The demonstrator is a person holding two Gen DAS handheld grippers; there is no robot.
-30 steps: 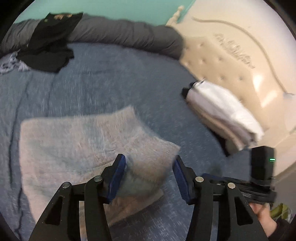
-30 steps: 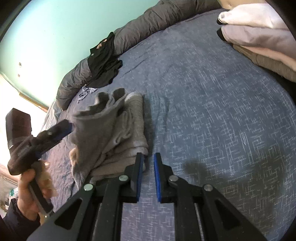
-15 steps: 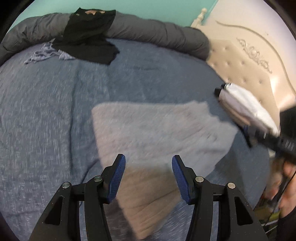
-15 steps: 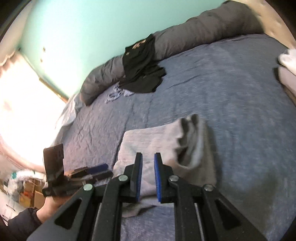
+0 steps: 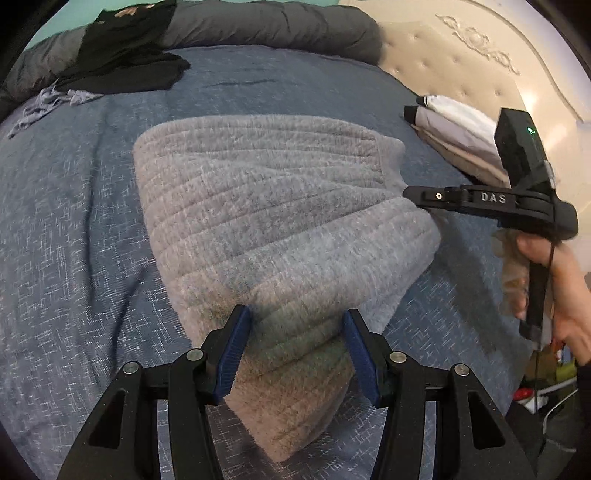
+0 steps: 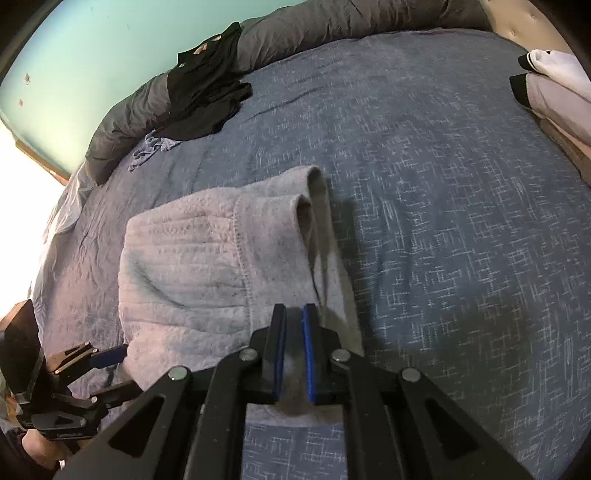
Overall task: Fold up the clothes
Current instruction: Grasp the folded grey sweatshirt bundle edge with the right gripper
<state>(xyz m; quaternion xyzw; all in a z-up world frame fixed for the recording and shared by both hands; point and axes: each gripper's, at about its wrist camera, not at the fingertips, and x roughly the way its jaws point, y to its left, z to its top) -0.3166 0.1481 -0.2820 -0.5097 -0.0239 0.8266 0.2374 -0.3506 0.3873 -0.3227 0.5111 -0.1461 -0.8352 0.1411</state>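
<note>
A grey fleece garment (image 5: 280,206) lies folded on the blue bedspread (image 5: 74,229). My left gripper (image 5: 297,350) hovers open over its near end, the fabric showing between the spread fingers without being pinched. In the right wrist view the garment (image 6: 192,266) has its hem edge drawn up into my right gripper (image 6: 294,349), which is shut on that edge. The right gripper (image 5: 424,194) meets the garment's right side in the left wrist view. The left gripper (image 6: 118,373) sits at the garment's left corner.
A stack of folded white and beige clothes (image 5: 458,136) rests by the padded headboard (image 5: 461,59). Black clothing (image 6: 207,96) and a small lilac piece (image 6: 151,147) lie against the rolled grey duvet (image 6: 332,33) at the far side. A hand (image 5: 554,280) holds the right gripper.
The garment went from a bunched heap to a flatter fold. Both grippers swung round over it; the left stayed open and the right stayed shut.
</note>
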